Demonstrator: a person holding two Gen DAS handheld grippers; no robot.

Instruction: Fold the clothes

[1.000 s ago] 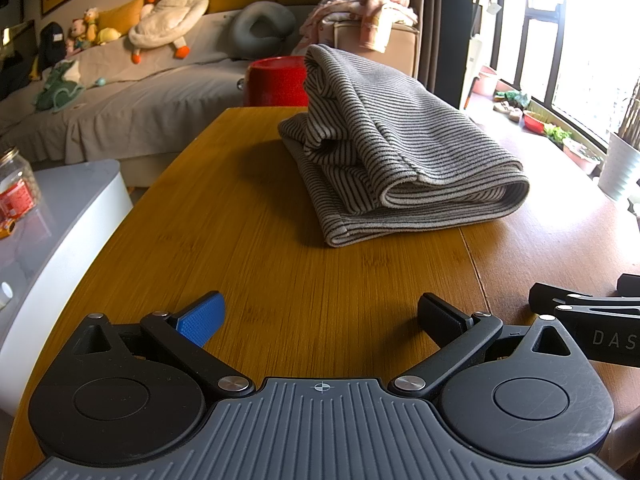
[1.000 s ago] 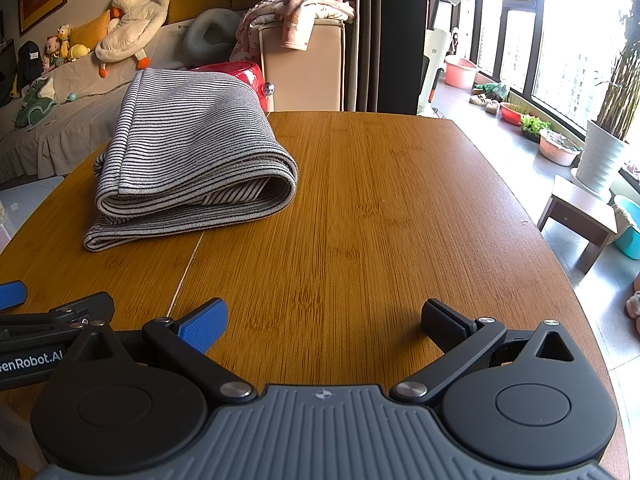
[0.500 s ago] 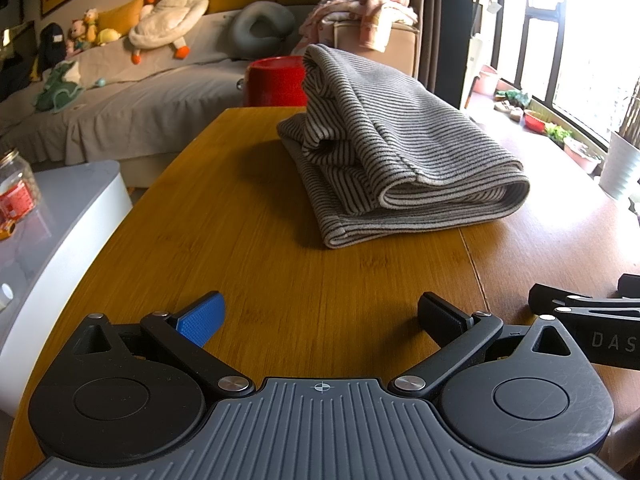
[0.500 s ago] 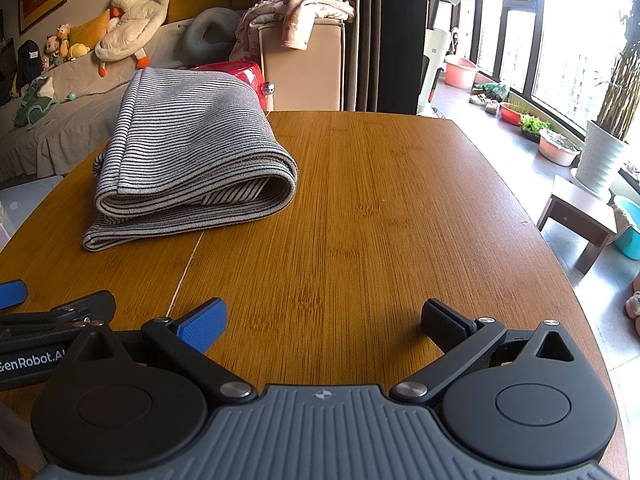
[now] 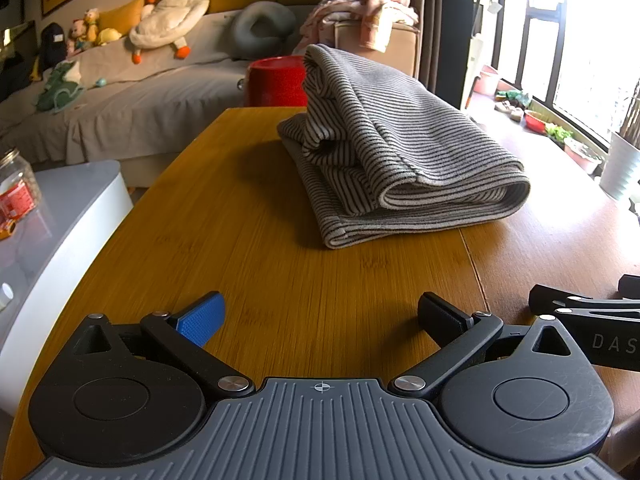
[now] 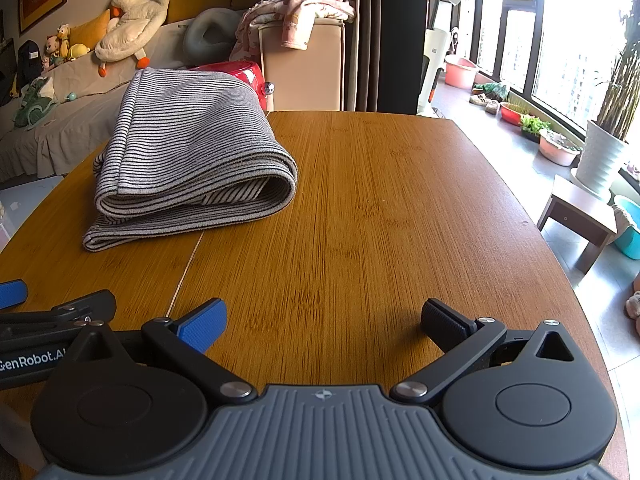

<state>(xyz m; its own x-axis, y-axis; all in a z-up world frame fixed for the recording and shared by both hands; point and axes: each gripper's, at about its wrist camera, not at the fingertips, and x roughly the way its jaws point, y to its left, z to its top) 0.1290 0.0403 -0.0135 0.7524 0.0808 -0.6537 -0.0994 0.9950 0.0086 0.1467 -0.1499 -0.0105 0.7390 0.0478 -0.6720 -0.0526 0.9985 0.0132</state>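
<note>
Item: striped grey garment (image 5: 404, 160), one piece, folded into a thick bundle of several layers. Lies on the wooden bench (image 5: 248, 248), ahead of both tongs and well apart from them; ahead and slightly right of the left tongs (image 5: 320, 316), ahead and to the left of the right tongs (image 6: 322, 316). The rolled fold edge faces the tongs; the loose bottom hem juts out beneath it toward the left.

Left tongs: spread wide, nothing between the fingers, low over the near edge of the bench. Right tongs: likewise spread wide and empty, just beside the left pair, each visible at the margin of the other's view.

Step in hand (judgement): the folding of this garment appears complete or nearly so; both tongs are parked clear of the cloth, which suggests a pause after release or the end of the job.

Next move (judgement): if any tidying remains, it calls for reaching forward to the protruding bottom layer, pinching its hem, and tucking or squaring it under the bundle without dragging the upper layers open. The knit looks soft and likely to slump if lifted by one corner.

Also present beyond the bench: red container (image 5: 276, 80), sofa (image 5: 120, 108) with plush duck (image 5: 168, 8), pink clothes on a box (image 6: 296, 8).
</note>
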